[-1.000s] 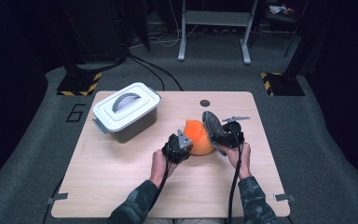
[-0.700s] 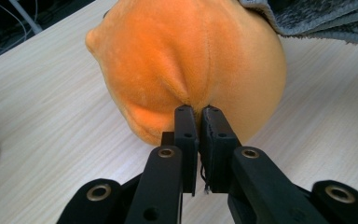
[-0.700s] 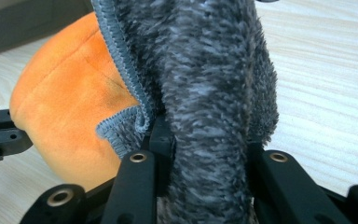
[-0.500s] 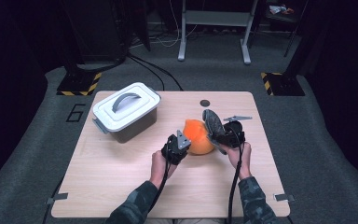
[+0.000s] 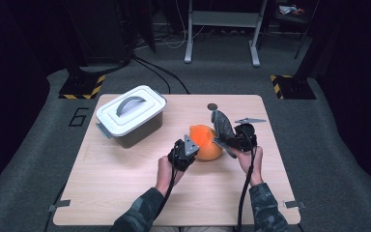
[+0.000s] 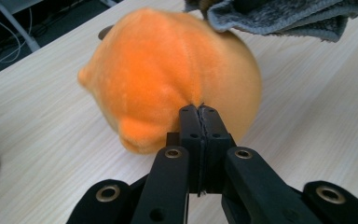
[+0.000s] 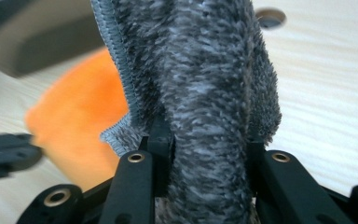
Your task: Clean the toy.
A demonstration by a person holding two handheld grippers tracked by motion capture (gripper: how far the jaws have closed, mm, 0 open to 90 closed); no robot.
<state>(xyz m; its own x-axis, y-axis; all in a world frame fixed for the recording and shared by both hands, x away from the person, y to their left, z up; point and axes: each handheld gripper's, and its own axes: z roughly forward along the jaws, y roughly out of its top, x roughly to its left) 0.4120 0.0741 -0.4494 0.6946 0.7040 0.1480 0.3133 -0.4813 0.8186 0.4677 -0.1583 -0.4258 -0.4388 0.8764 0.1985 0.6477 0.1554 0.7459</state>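
Note:
An orange plush toy lies near the middle of the table. My left gripper is at its left side; in the left gripper view the jaws are pressed together on a pinch of the orange plush toy. My right gripper is at the toy's right side, shut on a folded grey cloth. The grey cloth rises between the right jaws and leans over the toy. Its edge touches the toy's top.
A white lidded box with a grey handle stands at the back left of the table. A small round hole sits near the far edge. The floor around the table is dark, with cables and a stand behind it.

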